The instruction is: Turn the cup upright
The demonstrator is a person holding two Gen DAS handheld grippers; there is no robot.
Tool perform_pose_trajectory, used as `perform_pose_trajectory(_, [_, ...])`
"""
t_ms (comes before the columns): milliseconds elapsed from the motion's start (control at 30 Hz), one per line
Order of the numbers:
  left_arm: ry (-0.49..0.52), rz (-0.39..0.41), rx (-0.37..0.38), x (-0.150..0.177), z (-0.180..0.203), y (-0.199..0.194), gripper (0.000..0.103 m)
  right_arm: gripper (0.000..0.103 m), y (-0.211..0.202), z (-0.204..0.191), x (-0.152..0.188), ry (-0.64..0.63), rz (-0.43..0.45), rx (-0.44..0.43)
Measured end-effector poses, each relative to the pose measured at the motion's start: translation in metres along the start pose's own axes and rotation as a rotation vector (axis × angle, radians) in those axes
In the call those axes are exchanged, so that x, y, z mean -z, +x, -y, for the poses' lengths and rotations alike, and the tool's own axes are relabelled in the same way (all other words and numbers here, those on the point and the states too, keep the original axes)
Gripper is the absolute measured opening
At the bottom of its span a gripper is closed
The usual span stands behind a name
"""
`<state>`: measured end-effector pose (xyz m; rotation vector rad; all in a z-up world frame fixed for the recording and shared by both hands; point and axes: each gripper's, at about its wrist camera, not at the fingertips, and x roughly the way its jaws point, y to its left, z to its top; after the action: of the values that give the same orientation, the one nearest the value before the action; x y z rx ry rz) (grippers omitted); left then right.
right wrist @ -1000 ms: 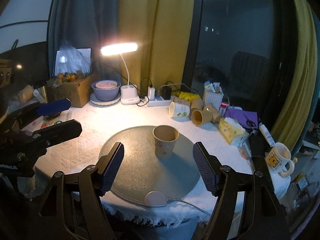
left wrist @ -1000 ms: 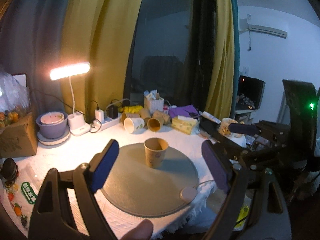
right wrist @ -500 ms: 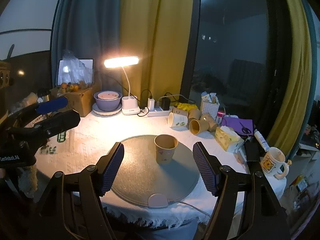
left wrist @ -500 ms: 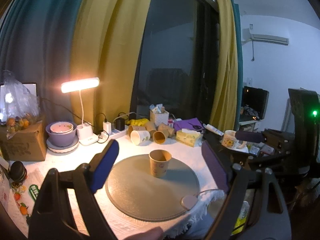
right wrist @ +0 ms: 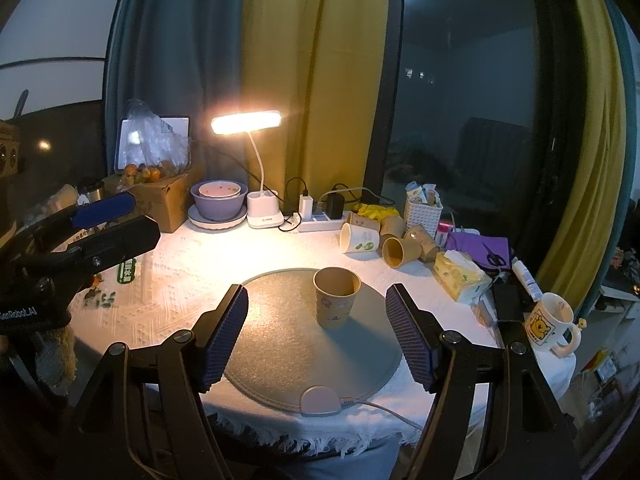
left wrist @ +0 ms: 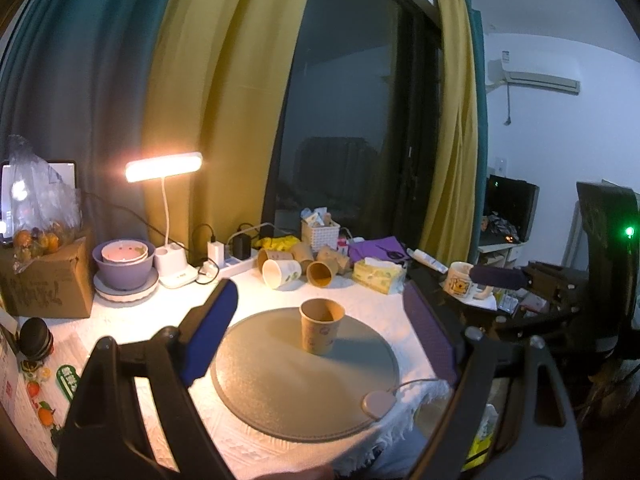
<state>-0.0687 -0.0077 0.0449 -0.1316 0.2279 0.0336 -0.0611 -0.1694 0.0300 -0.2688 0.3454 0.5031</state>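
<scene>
A brown paper cup (left wrist: 321, 331) stands upright, mouth up, on a round grey mat (left wrist: 288, 384) on the white tablecloth; it also shows in the right wrist view (right wrist: 336, 297) on the mat (right wrist: 280, 348). My left gripper (left wrist: 320, 340) is open and empty, held back from the cup and above the table's near edge. My right gripper (right wrist: 318, 334) is open and empty, also back from the cup. The left gripper shows at the left of the right wrist view (right wrist: 100, 224).
Several paper cups (right wrist: 384, 238) lie on their sides at the back. A lit desk lamp (right wrist: 260, 168), a purple bowl (right wrist: 218, 200), a cardboard box (left wrist: 44, 280), a tissue pack (right wrist: 460, 276) and a yellow-print mug (right wrist: 550, 322) ring the mat. A cable puck (right wrist: 320, 400) sits at the mat's front edge.
Both grippers have pulled back and risen away from the table; the cup looks smaller and farther. The cup has stayed upright on the mat.
</scene>
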Motion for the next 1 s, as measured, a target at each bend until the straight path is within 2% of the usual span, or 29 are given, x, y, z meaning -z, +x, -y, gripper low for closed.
perform_pose_trajectory(1000, [-0.007, -0.002, -0.005, -0.0002, -0.003, 0.0003, 0.086, 0.074, 0.0005, -0.0013, 0.0004, 0.0, -0.006, -0.005])
